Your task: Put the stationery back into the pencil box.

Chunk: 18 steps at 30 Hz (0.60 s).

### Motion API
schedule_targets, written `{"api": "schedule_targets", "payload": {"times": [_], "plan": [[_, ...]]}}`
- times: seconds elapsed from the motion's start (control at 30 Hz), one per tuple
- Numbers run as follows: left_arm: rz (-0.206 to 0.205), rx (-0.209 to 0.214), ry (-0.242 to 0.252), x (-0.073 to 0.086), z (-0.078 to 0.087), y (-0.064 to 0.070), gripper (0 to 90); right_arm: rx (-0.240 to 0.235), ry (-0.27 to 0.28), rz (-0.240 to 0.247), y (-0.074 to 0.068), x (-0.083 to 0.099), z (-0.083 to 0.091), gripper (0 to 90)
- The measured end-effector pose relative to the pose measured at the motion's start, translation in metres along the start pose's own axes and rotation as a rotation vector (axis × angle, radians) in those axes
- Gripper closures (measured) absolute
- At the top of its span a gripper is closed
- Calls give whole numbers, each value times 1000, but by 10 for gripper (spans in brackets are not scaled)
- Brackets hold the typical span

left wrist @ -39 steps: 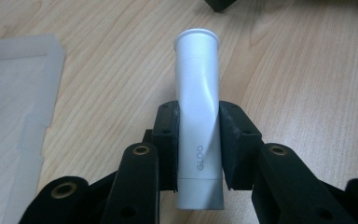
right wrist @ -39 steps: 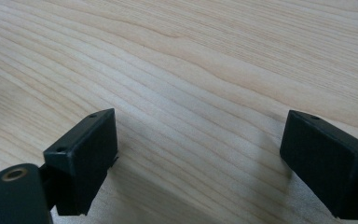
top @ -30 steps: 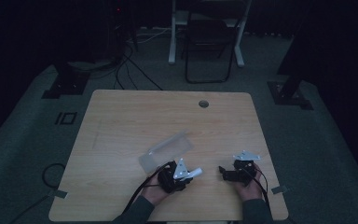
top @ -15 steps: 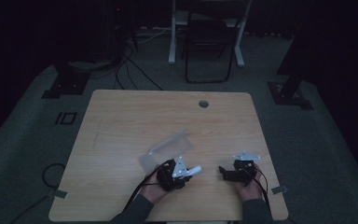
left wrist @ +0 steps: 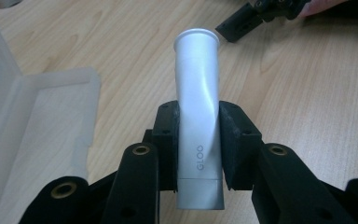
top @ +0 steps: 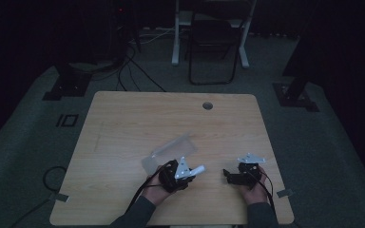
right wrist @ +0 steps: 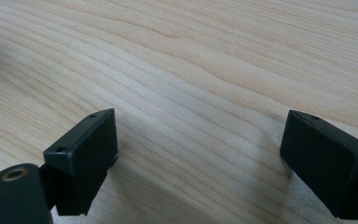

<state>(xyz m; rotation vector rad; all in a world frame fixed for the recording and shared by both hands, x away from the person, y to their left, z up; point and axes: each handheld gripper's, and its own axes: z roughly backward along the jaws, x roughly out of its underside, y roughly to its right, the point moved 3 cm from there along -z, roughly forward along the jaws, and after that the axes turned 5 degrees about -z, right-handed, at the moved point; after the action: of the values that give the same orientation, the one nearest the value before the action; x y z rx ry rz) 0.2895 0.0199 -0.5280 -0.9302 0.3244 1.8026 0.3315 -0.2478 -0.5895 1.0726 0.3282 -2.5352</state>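
Left gripper point(left wrist: 198, 140) with jaws closed on a white tube point(left wrist: 198, 107), held just above the wooden table point(top: 123, 123); the tube's printed lettering is partly hidden by the jaws. Clear plastic case point(left wrist: 23, 126) lying open beside it, cut off at the frame edge. Right gripper point(right wrist: 200, 158) with jaws wide apart, holding nothing, low over bare wood. The high view is dim.

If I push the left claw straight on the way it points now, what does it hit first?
Probably the right claw. The left claw is shut on the tube, whose far end aims at it across bare table. The case lies off to one side. Depth is uncertain.
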Motion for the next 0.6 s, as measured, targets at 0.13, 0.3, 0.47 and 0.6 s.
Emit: {"api": "schedule_targets", "payload": {"times": [0.13,0.3,0.47,0.6], "plan": [[2,-10,3,-1,1,-2,703,0,0,0,0,0,0,109],[-4,-22,2,-2,3,-5,704,0,0,0,0,0,0,109],[-4,-40,5,-2,5,-8,704,0,0,0,0,0,0,109],[-1,-50,3,-2,5,-11,704,0,0,0,0,0,0,109]]}}
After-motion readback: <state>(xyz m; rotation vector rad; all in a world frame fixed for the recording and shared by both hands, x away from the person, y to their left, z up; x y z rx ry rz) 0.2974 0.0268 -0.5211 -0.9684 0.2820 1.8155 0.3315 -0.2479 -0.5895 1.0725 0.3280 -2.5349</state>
